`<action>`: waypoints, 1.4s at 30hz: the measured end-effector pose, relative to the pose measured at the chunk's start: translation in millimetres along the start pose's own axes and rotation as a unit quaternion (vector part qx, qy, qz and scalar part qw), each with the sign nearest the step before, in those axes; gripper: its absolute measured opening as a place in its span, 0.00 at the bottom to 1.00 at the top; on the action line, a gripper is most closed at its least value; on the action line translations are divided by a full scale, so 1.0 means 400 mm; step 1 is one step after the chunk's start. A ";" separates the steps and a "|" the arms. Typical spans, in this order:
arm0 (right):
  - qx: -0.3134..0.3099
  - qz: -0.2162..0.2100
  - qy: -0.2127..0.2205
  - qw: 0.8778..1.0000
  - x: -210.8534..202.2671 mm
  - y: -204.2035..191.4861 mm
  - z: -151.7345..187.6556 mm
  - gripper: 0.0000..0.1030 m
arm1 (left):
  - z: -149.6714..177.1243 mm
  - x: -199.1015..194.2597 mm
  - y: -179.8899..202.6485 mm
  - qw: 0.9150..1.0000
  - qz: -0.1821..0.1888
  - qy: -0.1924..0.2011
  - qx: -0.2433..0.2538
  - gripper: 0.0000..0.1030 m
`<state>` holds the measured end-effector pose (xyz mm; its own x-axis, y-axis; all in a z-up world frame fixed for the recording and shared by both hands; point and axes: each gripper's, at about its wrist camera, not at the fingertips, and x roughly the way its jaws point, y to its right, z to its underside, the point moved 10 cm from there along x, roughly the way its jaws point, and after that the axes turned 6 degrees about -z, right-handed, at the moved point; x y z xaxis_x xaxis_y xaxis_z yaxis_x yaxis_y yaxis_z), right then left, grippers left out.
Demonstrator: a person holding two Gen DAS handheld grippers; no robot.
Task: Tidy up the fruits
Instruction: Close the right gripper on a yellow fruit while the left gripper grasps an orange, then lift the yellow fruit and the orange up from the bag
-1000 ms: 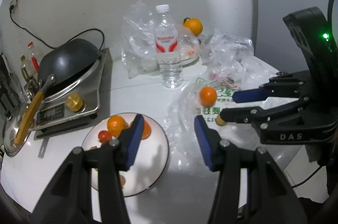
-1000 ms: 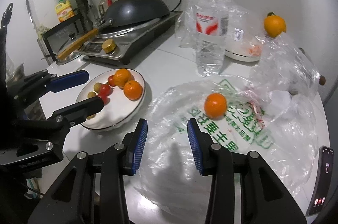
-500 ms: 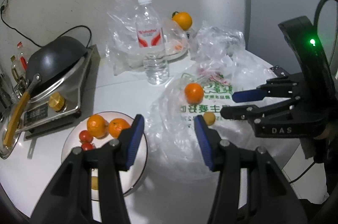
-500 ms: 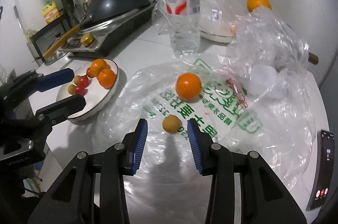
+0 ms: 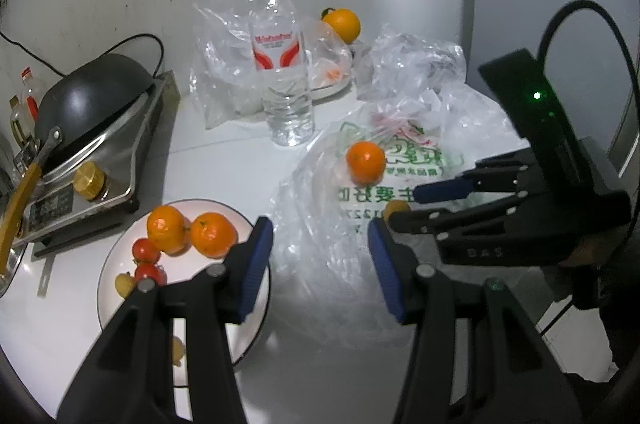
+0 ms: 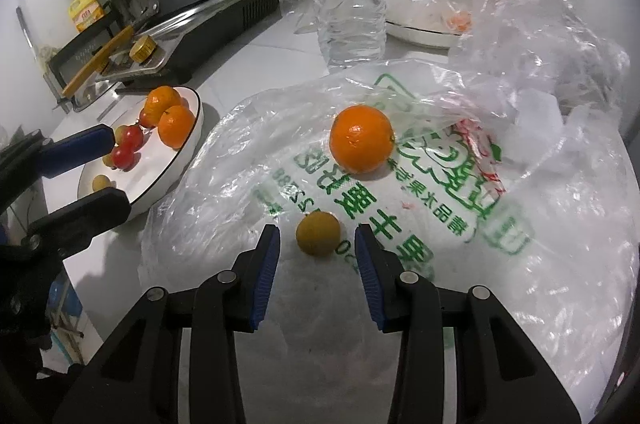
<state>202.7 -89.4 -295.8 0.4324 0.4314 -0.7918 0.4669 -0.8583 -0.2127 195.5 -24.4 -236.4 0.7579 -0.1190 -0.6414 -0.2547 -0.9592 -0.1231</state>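
Seemingly, right gripper (image 5: 404, 202) hides yellow fruit (image 5: 395, 205).

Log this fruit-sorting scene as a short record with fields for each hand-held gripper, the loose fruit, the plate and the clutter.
right hand-held gripper: open, blue pads either side of a small round yellow-brown fruit, not touching it
left hand-held gripper: open, empty, near the plate
loose fruit: round orange mandarin on the printed clear plastic bag
white round plate: two mandarins, two red cherry tomatoes, small yellow fruits
clutter: clear plastic water bottle, black wok on a steel cooker
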 end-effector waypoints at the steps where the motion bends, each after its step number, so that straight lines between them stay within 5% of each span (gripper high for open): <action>1: 0.001 0.001 -0.002 1.000 0.006 0.002 -0.001 0.40 | -0.001 0.004 0.000 1.000 0.000 -0.001 0.000 0.49; 4: 0.002 -0.003 -0.009 1.000 0.022 0.006 -0.002 0.40 | -0.001 0.014 0.001 1.000 -0.001 -0.004 0.000 0.49; 9: -0.006 -0.008 -0.016 1.000 0.039 0.007 -0.002 0.26 | -0.006 0.029 0.004 1.000 -0.003 -0.009 0.003 0.49; 28: 0.021 -0.015 0.055 0.998 -0.109 0.135 -0.032 0.26 | -0.097 0.105 0.141 0.999 0.010 -0.021 0.048 0.49; 42: 0.044 -0.033 0.060 0.997 -0.094 0.219 -0.025 0.26 | -0.117 0.224 0.176 0.997 -0.003 -0.054 0.058 0.49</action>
<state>235.0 -178.2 -278.9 0.4941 0.5131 -0.7019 0.4294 -0.8460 -0.3161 273.5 -114.6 -267.0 0.6918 -0.0795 -0.7177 -0.3234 -0.9228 -0.2095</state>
